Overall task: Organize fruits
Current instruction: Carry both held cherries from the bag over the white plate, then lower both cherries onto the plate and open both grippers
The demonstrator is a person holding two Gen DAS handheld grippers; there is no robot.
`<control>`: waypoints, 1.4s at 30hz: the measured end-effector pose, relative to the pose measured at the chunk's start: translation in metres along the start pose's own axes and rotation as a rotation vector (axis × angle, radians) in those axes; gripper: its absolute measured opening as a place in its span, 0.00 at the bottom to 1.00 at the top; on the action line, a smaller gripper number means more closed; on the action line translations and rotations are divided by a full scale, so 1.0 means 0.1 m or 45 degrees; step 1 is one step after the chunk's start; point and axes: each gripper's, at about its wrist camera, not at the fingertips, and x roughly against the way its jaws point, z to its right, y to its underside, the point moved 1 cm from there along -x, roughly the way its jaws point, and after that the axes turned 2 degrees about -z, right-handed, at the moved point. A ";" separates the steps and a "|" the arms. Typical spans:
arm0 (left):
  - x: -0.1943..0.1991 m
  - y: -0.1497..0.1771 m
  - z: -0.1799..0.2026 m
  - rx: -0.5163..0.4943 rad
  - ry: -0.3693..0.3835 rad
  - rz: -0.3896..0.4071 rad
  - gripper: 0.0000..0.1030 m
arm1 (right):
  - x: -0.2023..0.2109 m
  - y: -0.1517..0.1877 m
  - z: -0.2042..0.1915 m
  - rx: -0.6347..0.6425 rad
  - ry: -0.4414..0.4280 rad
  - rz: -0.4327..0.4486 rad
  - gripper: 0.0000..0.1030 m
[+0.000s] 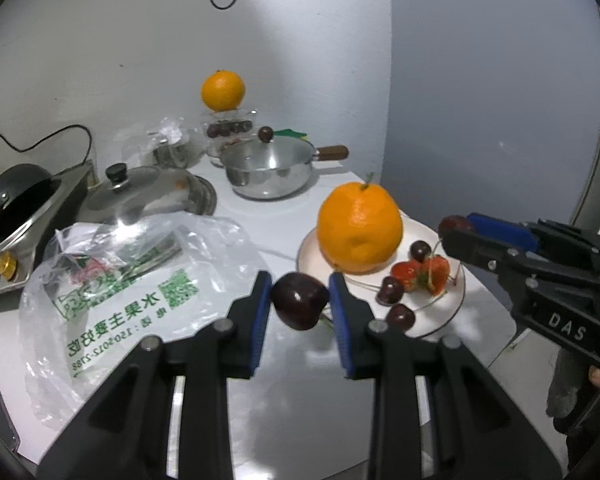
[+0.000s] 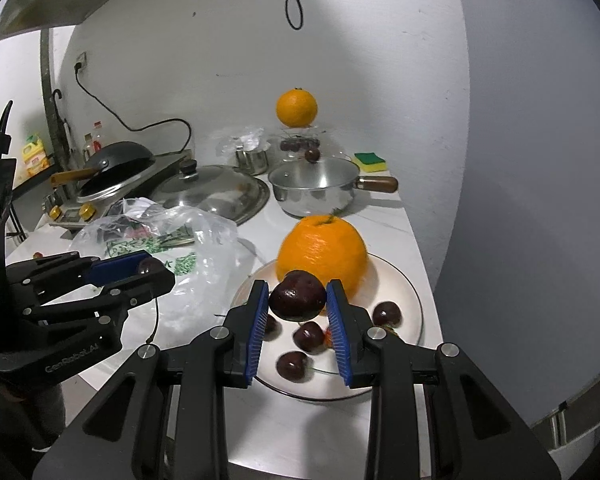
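My left gripper (image 1: pixel 300 300) is shut on a dark cherry (image 1: pixel 299 300), held above the white counter just left of the plate (image 1: pixel 452 312). My right gripper (image 2: pixel 297 300) is shut on another dark cherry (image 2: pixel 298 295), held over the plate (image 2: pixel 414 300). The plate holds a large orange (image 1: pixel 359 228), several loose cherries (image 1: pixel 400 316) and strawberries (image 1: pixel 422 276). In the right wrist view the orange (image 2: pixel 324 252) sits behind the held cherry, with loose cherries (image 2: pixel 294 365) below. The left gripper also shows at the left of the right wrist view (image 2: pixel 150 270), and the right gripper at the right of the left wrist view (image 1: pixel 454 230).
A printed plastic bag (image 1: pixel 140 280) lies left of the plate. Behind stand a steel saucepan (image 1: pixel 270 170), a glass pot lid (image 1: pixel 148 192), a black wok on a cooker (image 1: pixel 16 204), and a second orange (image 1: pixel 223 91) atop a glass container with cherries (image 1: pixel 228 128). A sponge (image 2: pixel 370 161) lies by the wall.
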 end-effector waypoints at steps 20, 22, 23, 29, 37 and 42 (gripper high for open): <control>-0.33 0.02 0.50 -0.090 0.095 -0.076 0.29 | -0.04 0.26 0.41 -0.089 0.030 -0.058 0.31; -0.37 0.02 0.52 -0.084 0.117 -0.090 0.29 | -0.05 0.28 0.42 -0.093 0.031 -0.063 0.31; -0.39 0.03 0.53 -0.085 0.121 -0.094 0.29 | -0.05 0.29 0.43 -0.095 0.033 -0.065 0.31; -0.51 0.07 0.59 -0.096 0.148 -0.131 0.29 | -0.11 0.33 0.47 -0.112 0.034 -0.087 0.31; -0.62 0.11 0.57 -0.095 0.157 -0.161 0.29 | -0.20 0.37 0.45 -0.122 0.027 -0.111 0.31; -0.66 0.12 0.54 -0.084 0.156 -0.173 0.29 | -0.26 0.39 0.44 -0.118 0.026 -0.130 0.31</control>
